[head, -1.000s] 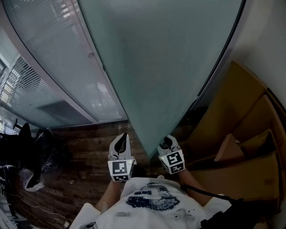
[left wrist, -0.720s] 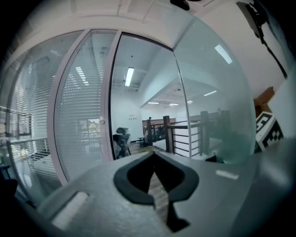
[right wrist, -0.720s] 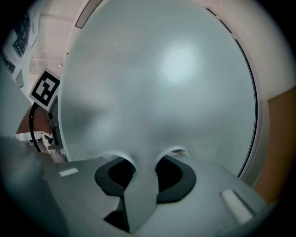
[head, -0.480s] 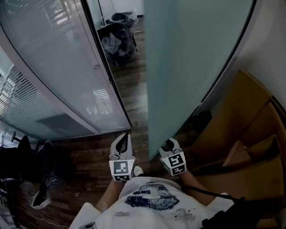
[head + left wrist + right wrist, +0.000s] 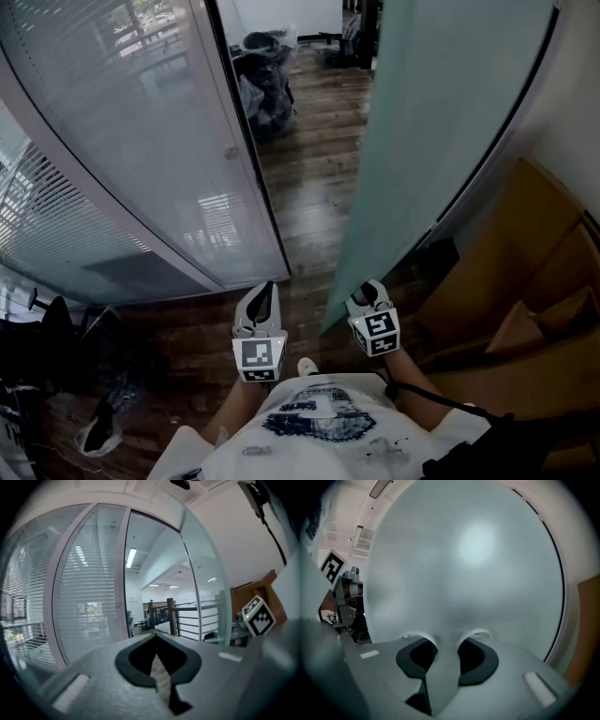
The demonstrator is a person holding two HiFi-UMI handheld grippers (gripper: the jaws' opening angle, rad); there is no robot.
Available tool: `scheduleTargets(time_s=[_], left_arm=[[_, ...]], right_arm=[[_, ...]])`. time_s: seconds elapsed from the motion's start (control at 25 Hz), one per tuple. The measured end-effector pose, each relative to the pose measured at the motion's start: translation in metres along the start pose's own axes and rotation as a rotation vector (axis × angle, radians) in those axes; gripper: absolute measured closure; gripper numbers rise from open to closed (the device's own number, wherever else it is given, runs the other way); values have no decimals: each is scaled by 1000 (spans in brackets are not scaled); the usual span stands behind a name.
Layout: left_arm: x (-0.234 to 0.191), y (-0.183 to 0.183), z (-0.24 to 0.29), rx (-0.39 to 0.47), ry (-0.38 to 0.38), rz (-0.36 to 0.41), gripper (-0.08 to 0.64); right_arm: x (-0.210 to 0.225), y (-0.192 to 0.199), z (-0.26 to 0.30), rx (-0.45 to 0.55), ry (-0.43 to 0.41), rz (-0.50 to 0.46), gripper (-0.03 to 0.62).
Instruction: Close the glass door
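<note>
The right gripper (image 5: 367,289) has its jaws apart, and nothing is pinched in them. Its tips are right up close to the flat face of the glass door (image 5: 441,112), low down and near the door's free edge. (In the right gripper view the frosted glass fills almost everything, and the tips show mirrored in it.) I cannot tell for sure if the tips touch the glass.

The left gripper (image 5: 265,289) is just beside it, out in front of the person's white shirt (image 5: 319,422). Its jaws are closed tip to tip and hold nothing. It points at the gap next to the door, not at the door.

The glass door is not closed. Its edge stands apart from the dark door post (image 5: 248,141), and wooden floor (image 5: 314,187) shows through the gap between them. Left of the post is a glass wall with blinds (image 5: 131,169). To the right of the door, brown cardboard boxes (image 5: 511,272) lean near the white wall.
</note>
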State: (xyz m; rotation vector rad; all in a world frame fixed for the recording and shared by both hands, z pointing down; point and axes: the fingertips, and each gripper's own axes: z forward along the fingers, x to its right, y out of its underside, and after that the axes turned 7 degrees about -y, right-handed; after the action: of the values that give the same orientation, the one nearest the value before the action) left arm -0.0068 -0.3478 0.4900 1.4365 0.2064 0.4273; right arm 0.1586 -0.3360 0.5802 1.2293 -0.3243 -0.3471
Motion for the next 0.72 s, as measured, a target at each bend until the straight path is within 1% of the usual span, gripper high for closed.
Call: scheduleTargets(time_s=[0.12, 0.4, 0.52, 0.72], left_arm=[[-12, 0, -4, -9, -12, -27, 557], [-41, 16, -12, -10, -61, -52, 557], [-54, 18, -15, -12, -90, -64, 557], [-73, 24, -18, -16, -144, -79, 557]], right_arm=[[2, -7, 16, 7, 18, 2, 476], [11, -19, 57, 3, 53, 32, 476], [14, -23, 71, -3, 72, 35, 476], [23, -28, 91, -6, 80, 35, 476]])
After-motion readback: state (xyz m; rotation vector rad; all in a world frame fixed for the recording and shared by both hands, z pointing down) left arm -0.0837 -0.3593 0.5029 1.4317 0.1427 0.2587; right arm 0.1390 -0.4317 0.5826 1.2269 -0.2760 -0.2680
